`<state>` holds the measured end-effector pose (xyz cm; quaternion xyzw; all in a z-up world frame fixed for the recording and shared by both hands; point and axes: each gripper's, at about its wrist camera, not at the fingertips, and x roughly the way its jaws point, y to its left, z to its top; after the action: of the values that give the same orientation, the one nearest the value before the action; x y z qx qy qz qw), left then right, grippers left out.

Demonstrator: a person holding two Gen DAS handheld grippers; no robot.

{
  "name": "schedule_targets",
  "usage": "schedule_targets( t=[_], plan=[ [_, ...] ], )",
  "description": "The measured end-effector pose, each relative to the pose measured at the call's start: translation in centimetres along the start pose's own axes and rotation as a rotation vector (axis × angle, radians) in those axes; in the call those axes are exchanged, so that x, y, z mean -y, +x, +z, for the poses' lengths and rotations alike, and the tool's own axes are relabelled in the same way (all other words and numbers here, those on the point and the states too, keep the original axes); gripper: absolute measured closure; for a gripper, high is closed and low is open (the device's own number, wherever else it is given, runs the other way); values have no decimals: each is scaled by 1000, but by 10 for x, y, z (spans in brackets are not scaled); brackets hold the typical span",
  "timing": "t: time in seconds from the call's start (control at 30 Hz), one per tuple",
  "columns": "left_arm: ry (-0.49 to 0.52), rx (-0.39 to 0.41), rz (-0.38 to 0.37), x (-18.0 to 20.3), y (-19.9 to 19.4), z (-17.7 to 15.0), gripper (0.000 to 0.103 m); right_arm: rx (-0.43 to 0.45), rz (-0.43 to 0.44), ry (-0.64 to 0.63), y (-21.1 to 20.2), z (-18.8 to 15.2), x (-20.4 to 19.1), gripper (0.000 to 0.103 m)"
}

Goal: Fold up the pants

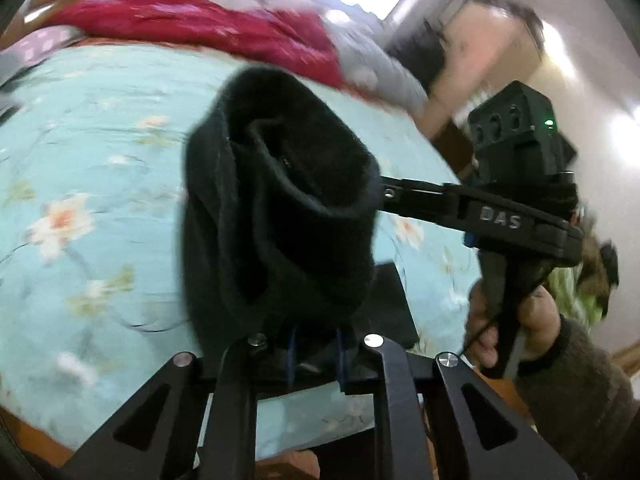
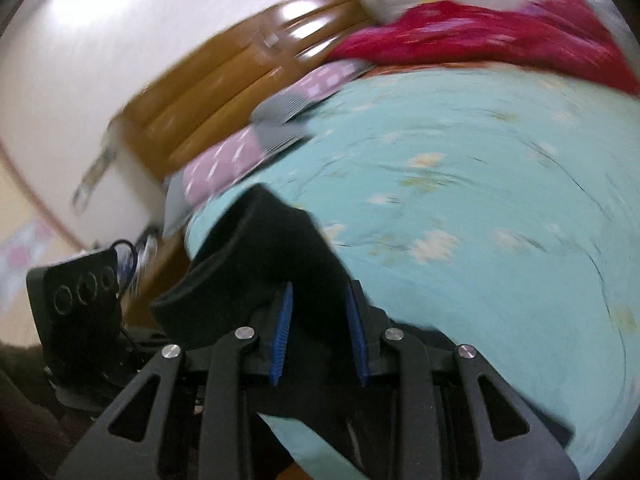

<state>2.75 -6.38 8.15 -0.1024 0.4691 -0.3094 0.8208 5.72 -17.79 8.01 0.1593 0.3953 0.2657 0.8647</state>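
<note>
pants (image 1: 280, 208): black, fuzzy, bunched, frame centre, above floral bed (image 1: 100, 160)
left tool (image 1: 316, 344): clamped on pants
right tool (image 2: 320, 332): clamped on pants

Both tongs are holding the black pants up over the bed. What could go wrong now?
1. The pants hang bunched between the left tongs and the right tongs, not flat, so a fold made now would likely come out lumpy.
2. Each pair of tongs pinches only an edge of thick cloth, so one side may slip and drop onto the bed.
3. The pictures are blurred, so aiming may be off.
</note>
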Motion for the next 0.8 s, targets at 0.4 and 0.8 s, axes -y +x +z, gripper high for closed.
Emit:
schedule_targets(
  t=[0.4,0.8],
  plan=[
    [152,-367,10,45,102,-15,77,160,-166,587,-73,-150,123,73],
    [295,-422,-16,28,96,100,30,332,-77,720,-69,-192,83,30]
  ],
)
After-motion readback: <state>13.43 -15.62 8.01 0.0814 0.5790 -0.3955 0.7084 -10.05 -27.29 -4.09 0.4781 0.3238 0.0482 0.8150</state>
